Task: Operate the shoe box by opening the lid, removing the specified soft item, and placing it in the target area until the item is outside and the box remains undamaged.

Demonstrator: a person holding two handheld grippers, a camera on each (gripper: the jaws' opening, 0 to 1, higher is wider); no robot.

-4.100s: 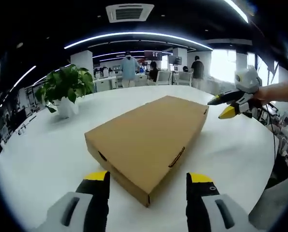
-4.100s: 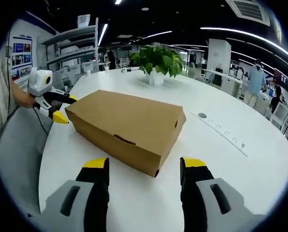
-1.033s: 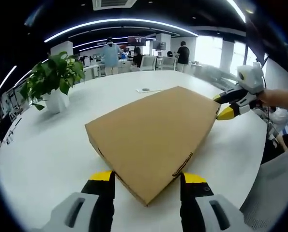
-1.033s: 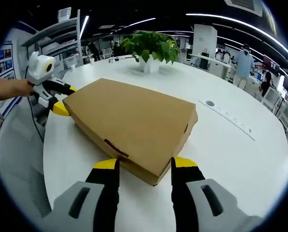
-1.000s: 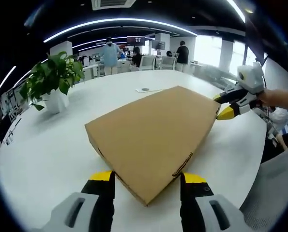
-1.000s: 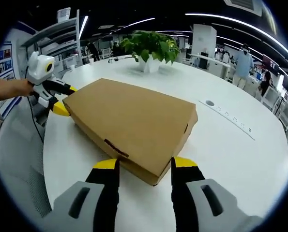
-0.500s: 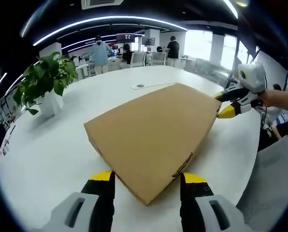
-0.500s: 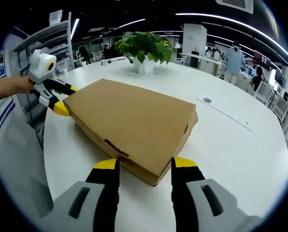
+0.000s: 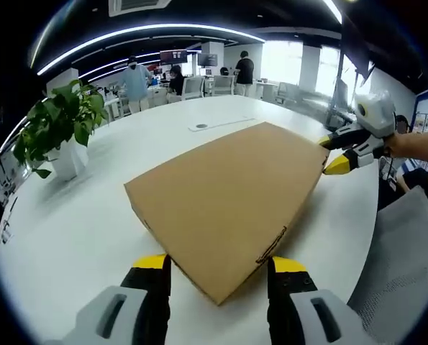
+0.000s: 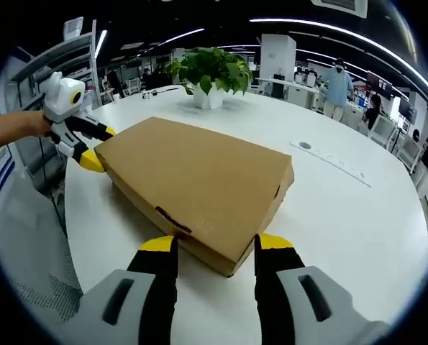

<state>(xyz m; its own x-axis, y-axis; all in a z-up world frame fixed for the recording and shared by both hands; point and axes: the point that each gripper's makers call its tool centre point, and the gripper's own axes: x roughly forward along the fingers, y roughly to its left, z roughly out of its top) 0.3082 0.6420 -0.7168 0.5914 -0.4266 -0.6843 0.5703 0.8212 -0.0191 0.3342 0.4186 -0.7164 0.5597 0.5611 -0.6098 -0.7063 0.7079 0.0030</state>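
Box [image 9: 224, 198] corner between left tongs [image 9: 217, 269]

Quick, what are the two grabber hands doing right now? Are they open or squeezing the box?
Left gripper: open, fingers either side of a corner of the closed brown cardboard shoe box, holding nothing.
Right gripper: open, fingers straddling the opposite corner, holding nothing.

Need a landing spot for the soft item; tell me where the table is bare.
Bare white table lies between the shoe box and the inset power strip, and between the box and the potted plant. It is crowded at the box's two ends, where the left gripper and right gripper sit.
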